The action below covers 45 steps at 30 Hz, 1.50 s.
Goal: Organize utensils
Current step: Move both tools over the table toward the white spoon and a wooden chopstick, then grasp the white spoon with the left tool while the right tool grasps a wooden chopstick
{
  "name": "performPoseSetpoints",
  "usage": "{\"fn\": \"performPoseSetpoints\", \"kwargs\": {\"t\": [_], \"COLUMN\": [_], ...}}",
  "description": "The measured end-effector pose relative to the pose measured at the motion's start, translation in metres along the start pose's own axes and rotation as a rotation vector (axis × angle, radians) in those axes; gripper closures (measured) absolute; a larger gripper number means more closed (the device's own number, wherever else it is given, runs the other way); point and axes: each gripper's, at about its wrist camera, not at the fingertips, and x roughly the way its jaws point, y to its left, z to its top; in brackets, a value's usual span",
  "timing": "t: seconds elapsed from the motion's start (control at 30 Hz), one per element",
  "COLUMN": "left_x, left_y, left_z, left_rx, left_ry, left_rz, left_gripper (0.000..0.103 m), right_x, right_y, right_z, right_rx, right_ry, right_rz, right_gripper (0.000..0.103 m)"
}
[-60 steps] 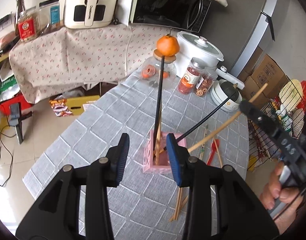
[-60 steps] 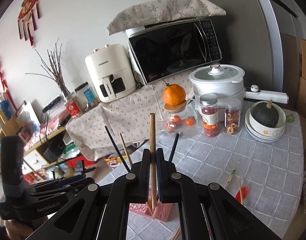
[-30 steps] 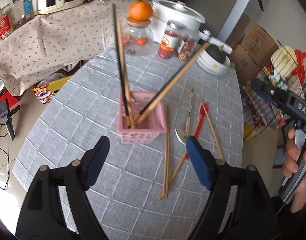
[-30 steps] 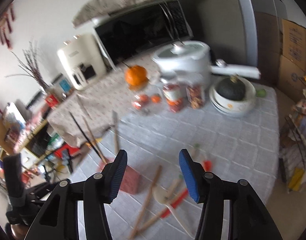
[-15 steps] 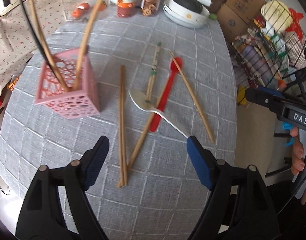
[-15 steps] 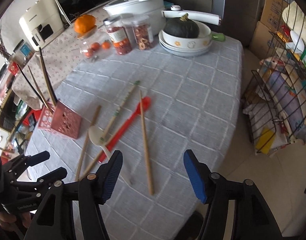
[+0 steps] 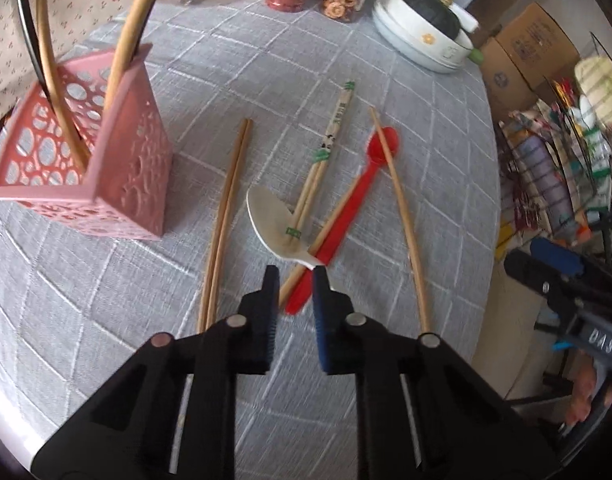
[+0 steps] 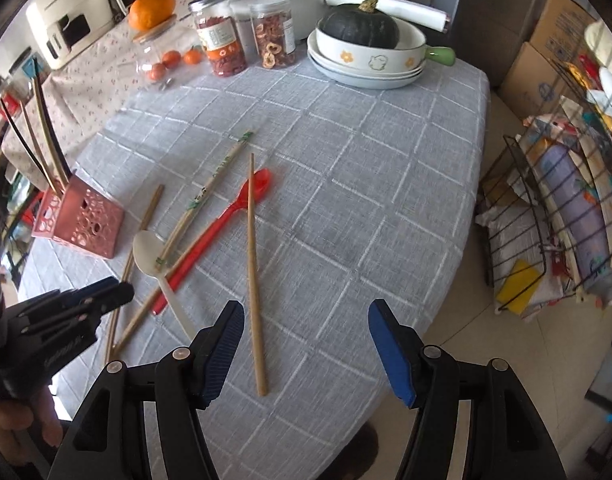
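Observation:
A pink perforated holder [image 7: 125, 168] stands at the left with several chopsticks in it. Loose on the grey checked cloth lie a wooden chopstick pair [image 7: 225, 208], a white spoon [image 7: 265, 216], green-banded chopsticks [image 7: 334, 124], a red spoon [image 7: 354, 200] and a single chopstick [image 7: 398, 196]. My left gripper [image 7: 294, 280] hovers low over the pile. Its jaws are closing to a narrow gap, in which the red handle's end and a chopstick tip show, neither pressed by the pads. My right gripper [image 8: 306, 316] stands open, the single chopstick [image 8: 250, 260] just inside its left finger.
Jars of dried food [image 8: 221, 36] and stacked bowls [image 8: 370, 60] holding a dark squash sit at the table's far side. The table's right edge drops to the floor, where a wire rack [image 8: 546, 220] and cardboard boxes [image 8: 534, 68] stand.
My left gripper sank toward the loose utensils and its jaws went from wide to narrow. My right gripper dropped lower over the table's near edge, still wide.

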Motion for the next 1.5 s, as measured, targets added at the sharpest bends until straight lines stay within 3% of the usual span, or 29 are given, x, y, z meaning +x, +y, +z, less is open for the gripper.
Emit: {"fn": "performPoseSetpoints", "kwargs": {"t": [0.1,0.23,0.5,0.67,0.8,0.93,1.03,1.07,1.1,1.2,1.5], "left_x": [0.009,0.017,0.026,0.021,0.021,0.028,0.035,0.034,0.034,0.033,-0.032], "left_y": [0.006,0.007,0.009,0.016,0.02,0.021,0.022,0.022,0.021,0.015,-0.004], "left_z": [0.006,0.009,0.009,0.006,0.007,0.007,0.009,0.009,0.01,0.013,0.004], "left_rx": [-0.058,-0.094,-0.146,-0.197,-0.2,-0.185,-0.183,-0.179,-0.166,-0.122,0.04], "left_ry": [-0.015,-0.043,-0.019,0.026,0.017,-0.006,-0.024,-0.039,-0.048,-0.057,-0.235], "left_rz": [-0.009,0.042,0.079,0.012,0.027,0.059,0.038,0.041,0.04,0.055,0.037], "left_gripper": [0.087,0.087,0.087,0.081,0.081,0.081,0.081,0.084,0.094,0.1,0.1], "right_x": [0.012,0.021,0.029,0.03,0.031,0.031,0.032,0.033,0.033,0.034,0.035], "right_y": [0.0,-0.003,-0.007,-0.008,-0.006,-0.002,-0.001,-0.001,-0.001,-0.003,0.004], "right_z": [0.006,0.009,0.01,0.01,0.012,0.011,0.011,0.01,0.01,0.011,0.029], "right_rx": [-0.008,0.002,0.005,0.006,0.006,-0.005,-0.014,-0.014,-0.012,-0.004,0.021], "right_ry": [0.024,0.041,0.062,0.066,0.069,0.067,0.068,0.07,0.071,0.075,0.035], "right_rz": [-0.009,-0.019,-0.021,-0.023,-0.025,-0.024,-0.027,-0.028,-0.029,-0.028,0.058], "right_gripper": [0.037,0.037,0.037,0.037,0.037,0.037,0.037,0.037,0.037,0.037,0.04]}}
